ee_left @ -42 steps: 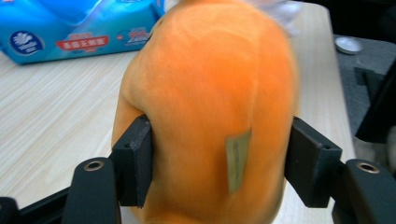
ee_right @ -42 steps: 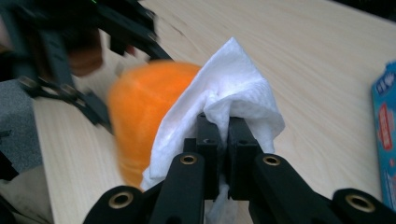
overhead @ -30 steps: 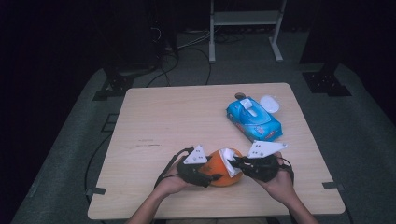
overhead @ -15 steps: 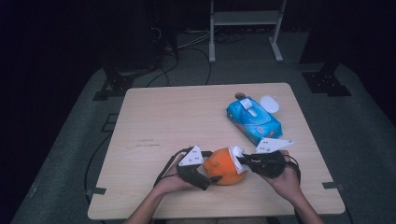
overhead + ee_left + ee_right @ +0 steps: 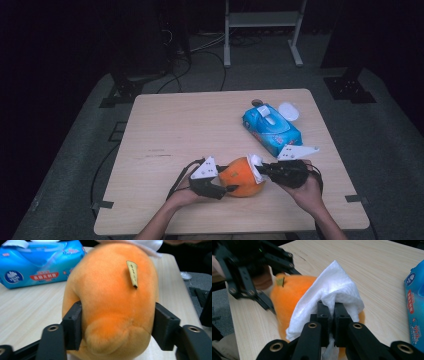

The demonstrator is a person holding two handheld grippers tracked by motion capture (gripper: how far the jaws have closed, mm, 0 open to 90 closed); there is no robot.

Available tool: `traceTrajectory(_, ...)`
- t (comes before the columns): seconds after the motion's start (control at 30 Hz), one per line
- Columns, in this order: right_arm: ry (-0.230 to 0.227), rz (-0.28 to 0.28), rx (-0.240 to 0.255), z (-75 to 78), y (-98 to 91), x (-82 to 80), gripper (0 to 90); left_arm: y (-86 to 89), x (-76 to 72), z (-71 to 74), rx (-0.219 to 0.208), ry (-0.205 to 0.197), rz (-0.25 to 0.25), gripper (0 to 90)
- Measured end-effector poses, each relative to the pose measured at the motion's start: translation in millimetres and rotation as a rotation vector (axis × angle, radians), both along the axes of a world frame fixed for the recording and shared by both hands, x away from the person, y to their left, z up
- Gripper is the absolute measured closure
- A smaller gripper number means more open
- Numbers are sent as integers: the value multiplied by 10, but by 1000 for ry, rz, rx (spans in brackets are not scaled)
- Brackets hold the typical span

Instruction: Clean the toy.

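Note:
An orange plush toy (image 5: 242,176) lies near the table's front edge. My left gripper (image 5: 226,184) comes at it from the left. Its jaws have just been closing, and the pads (image 5: 73,327) now press into both sides of the orange plush toy (image 5: 112,302). My right gripper (image 5: 260,168) reaches in from the right, shut on a crumpled white tissue (image 5: 256,162). In the right gripper view the white tissue (image 5: 332,287) bulges over the right gripper (image 5: 331,312) and rests against the orange plush toy (image 5: 287,297).
A blue pack of wet wipes (image 5: 272,129) lies at the back right of the wooden table (image 5: 190,125), with a small white lid (image 5: 289,111) beside it. A metal stand (image 5: 262,30) and cables are on the floor beyond the table.
My right gripper and its tissue have shifted a little to the right over the toy. The left gripper has stayed at the toy's left side.

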State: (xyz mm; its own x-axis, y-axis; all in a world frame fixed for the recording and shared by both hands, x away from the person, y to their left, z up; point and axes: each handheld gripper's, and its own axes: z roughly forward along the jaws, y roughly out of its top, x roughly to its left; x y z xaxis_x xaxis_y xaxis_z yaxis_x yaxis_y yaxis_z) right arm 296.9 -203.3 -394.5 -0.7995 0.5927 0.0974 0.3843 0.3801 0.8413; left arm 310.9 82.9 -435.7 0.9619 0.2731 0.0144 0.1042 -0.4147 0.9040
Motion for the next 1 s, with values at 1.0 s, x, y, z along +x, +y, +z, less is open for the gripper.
traceTrajectory(1.0,16,20,-53,-113,176,17,846,193,202,-297,-13,20,-48,56)
